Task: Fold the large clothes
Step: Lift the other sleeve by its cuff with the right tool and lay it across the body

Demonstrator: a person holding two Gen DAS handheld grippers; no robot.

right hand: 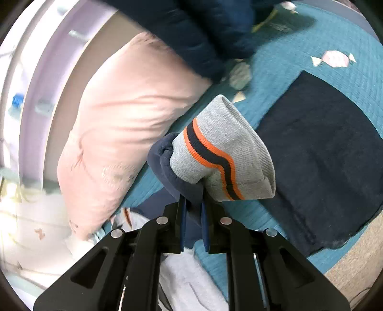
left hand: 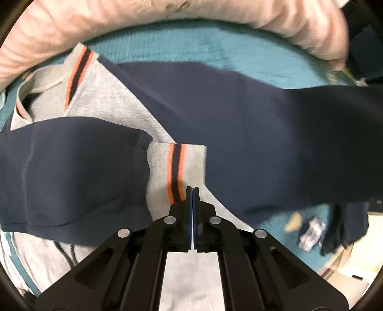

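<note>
Left wrist view showed the left gripper [left hand: 192, 189] with fingers pressed together at the striped grey cuff [left hand: 176, 167] of a navy-and-grey sweatshirt [left hand: 239, 134], spread on the teal bedspread [left hand: 191, 45] before a pink pillow [left hand: 119, 21]. Right wrist view showed the right gripper [right hand: 193, 203] pinching the other sleeve cuff [right hand: 220, 153], lifted above the bedspread, beside a folded navy garment [right hand: 323, 155].

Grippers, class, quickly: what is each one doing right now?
Left gripper: shut on the striped grey cuff.
Right gripper: shut on the navy sleeve by its cuff.
</note>
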